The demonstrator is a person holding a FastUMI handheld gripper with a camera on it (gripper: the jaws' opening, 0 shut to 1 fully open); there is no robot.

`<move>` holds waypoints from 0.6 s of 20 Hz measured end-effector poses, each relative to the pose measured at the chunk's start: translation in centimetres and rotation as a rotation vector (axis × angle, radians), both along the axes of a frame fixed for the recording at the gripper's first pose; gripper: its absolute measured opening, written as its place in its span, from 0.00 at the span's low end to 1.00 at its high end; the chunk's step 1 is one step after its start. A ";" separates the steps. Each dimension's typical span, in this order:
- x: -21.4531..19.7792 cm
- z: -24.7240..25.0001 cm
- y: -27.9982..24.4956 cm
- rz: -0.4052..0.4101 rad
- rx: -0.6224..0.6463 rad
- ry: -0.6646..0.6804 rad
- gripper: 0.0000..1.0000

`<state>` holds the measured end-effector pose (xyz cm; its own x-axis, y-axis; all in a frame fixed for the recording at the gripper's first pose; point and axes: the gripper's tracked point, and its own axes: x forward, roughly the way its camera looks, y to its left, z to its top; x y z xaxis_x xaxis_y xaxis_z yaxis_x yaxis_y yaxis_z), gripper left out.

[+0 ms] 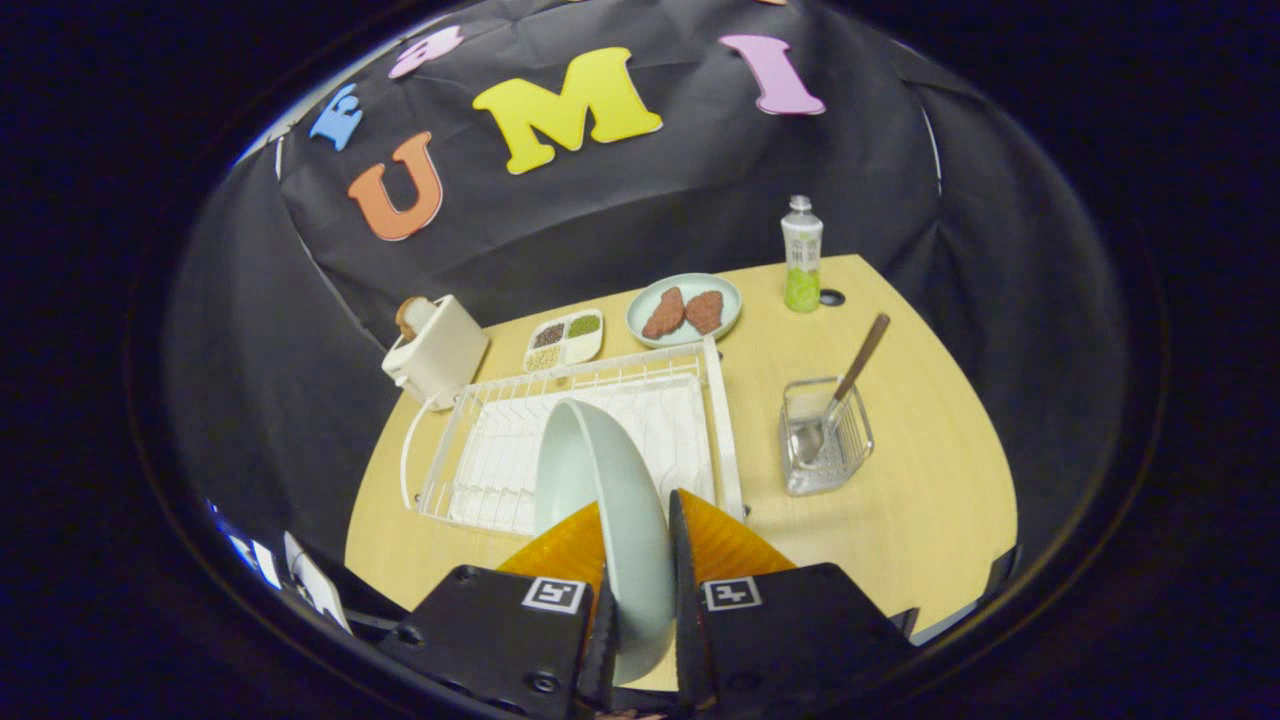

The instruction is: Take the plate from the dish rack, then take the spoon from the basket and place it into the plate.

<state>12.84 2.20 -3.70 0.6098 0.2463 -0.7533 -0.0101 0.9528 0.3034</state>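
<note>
Clamped edge-on between the fingers of the gripper, the plate hangs over the dish rack; its smooth rim could slip and drop.

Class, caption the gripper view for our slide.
Gripper clamps pale plate edge-on above dish rack; spoon waits in basket.

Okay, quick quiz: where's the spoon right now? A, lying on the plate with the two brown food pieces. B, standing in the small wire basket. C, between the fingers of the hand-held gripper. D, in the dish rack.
B: the spoon stands in the basket, handle leaning out, while the hand-held gripper is shut on the plate above the rack.
</note>
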 end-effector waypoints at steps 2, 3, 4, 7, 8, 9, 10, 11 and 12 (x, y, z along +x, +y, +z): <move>-2.4 -2.8 -0.8 -0.012 0.069 0.032 0.29; -3.2 -3.9 -1.1 -0.017 0.097 0.037 0.29; -3.8 -5.2 -1.1 -0.020 0.120 0.047 0.29; -5.1 -8.1 -0.3 -0.024 0.210 0.088 0.29; -5.4 -8.9 -0.1 -0.019 0.223 0.100 0.29; -5.4 -9.8 0.1 -0.016 0.231 0.111 0.29; -5.6 -10.4 0.4 -0.009 0.243 0.117 0.29; -5.8 -11.0 0.7 0.001 0.260 0.127 0.29; -6.1 -11.7 1.1 0.013 0.276 0.136 0.29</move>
<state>6.74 3.31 -15.38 0.5039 0.4603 -0.7309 0.0368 0.8340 0.5506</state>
